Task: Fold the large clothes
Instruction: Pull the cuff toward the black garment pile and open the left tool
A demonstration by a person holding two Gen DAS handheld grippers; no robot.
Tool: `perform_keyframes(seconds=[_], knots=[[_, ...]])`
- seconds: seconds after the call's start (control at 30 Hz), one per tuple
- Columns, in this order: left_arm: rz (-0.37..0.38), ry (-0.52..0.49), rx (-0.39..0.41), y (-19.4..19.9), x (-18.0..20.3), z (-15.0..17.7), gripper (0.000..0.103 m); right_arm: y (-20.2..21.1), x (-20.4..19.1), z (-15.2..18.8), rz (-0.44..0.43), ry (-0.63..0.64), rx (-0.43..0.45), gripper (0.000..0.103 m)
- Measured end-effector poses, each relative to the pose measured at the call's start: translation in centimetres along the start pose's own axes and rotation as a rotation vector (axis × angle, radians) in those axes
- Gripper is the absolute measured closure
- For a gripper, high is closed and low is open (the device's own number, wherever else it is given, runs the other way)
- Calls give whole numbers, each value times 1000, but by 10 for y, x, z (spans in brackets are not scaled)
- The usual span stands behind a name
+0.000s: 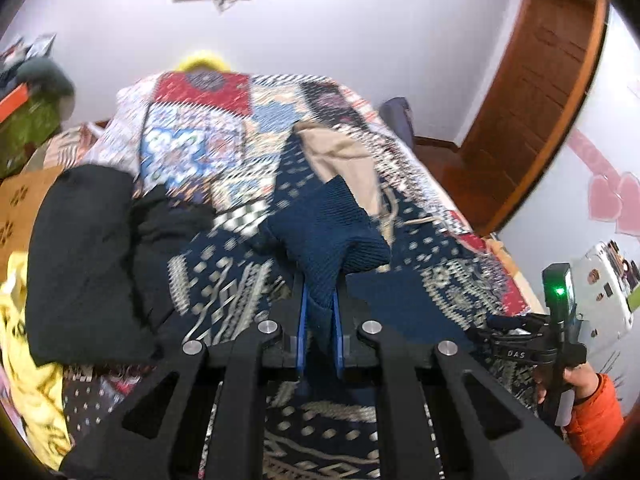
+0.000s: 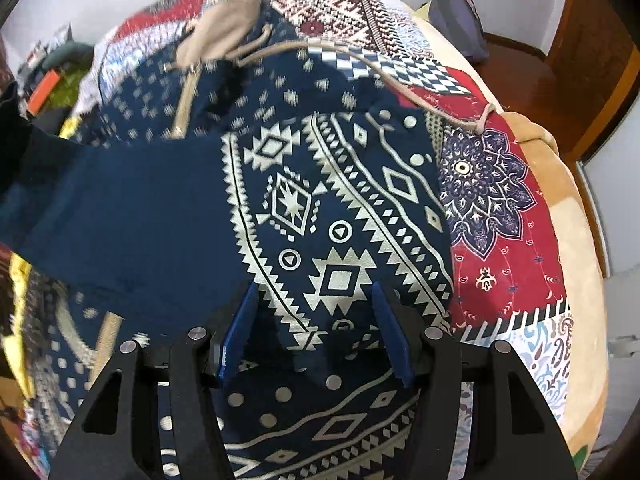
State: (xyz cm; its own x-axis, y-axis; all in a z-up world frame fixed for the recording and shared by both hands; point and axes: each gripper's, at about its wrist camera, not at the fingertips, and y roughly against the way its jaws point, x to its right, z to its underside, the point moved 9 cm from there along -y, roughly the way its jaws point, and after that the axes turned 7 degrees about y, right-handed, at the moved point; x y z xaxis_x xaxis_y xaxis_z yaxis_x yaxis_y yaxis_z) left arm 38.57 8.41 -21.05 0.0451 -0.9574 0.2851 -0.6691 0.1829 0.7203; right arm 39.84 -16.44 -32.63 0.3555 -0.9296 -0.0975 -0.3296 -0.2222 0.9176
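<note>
A navy hoodie with a cream geometric print lies spread on the bed, its beige hood and drawstrings at the far end. My left gripper is shut on the hoodie's ribbed navy sleeve cuff and holds it lifted above the bed. The plain navy sleeve stretches away to the left in the right wrist view. My right gripper points steeply down over the printed front, open, its blue fingers apart on either side of the cloth. A hand in an orange sleeve holds that gripper.
The bed has a patchwork cover over a tan blanket edge. A black garment pile and a yellow garment lie at the left. A wooden door stands at the right, and a dark bag sits beyond the bed.
</note>
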Motion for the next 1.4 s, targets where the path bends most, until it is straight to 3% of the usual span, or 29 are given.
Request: perform_keyframes(seconds=[0.3, 0.57, 0.83, 1.0, 1.27, 1.4], knots=[[-81, 93, -89, -14, -61, 45, 91, -2, -1, 0, 25, 23, -4, 48], [-234, 158, -135, -18, -123, 84, 91, -3, -6, 1, 58, 42, -6, 46], [-283, 203, -182, -6, -156, 109, 90, 0, -4, -2, 68, 33, -13, 46], [-270, 152, -114, 15, -141, 83, 63, 19, -3, -17, 68, 32, 24, 46], [-200, -5, 13, 31, -66, 8, 40, 70, -11, -66, 63, 60, 172, 46], [-162, -51, 36, 21, -31, -26, 37, 95, -22, -89, 49, 82, 255, 46]])
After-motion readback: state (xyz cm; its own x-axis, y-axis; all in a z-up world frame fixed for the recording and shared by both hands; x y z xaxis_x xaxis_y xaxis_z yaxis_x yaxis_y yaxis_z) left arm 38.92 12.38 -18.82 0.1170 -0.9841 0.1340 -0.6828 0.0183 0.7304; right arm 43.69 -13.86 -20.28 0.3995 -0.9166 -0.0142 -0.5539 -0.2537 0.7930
